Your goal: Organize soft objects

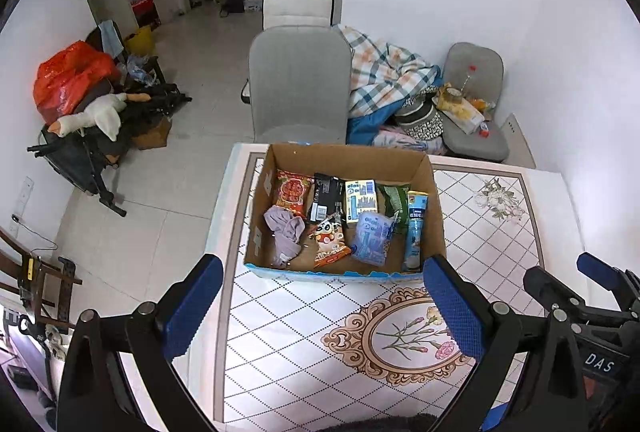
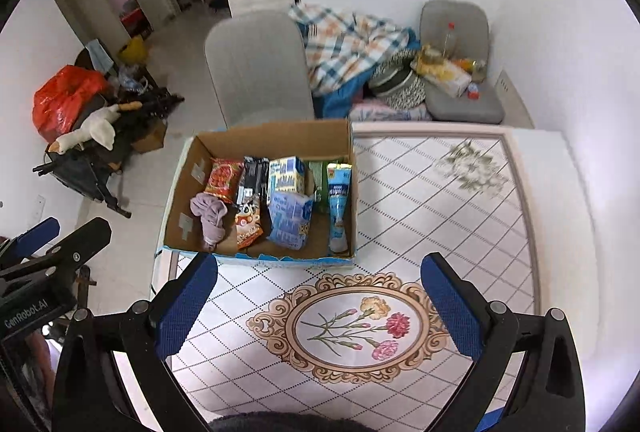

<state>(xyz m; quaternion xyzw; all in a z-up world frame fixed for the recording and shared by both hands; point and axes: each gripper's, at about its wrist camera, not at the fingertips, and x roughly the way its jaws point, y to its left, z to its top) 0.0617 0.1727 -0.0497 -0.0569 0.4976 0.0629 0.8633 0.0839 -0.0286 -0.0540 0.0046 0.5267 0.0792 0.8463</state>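
— From where does the left wrist camera look?

— From above the table, tilted down and forward along its blue fingers, with the cardboard box near and almost centred.

— And the right one?

— From a similar height, just to the right, so the box sits left of centre. Both views share the box, the flower medallion, the grey chair and each other's gripper at the frame edge.
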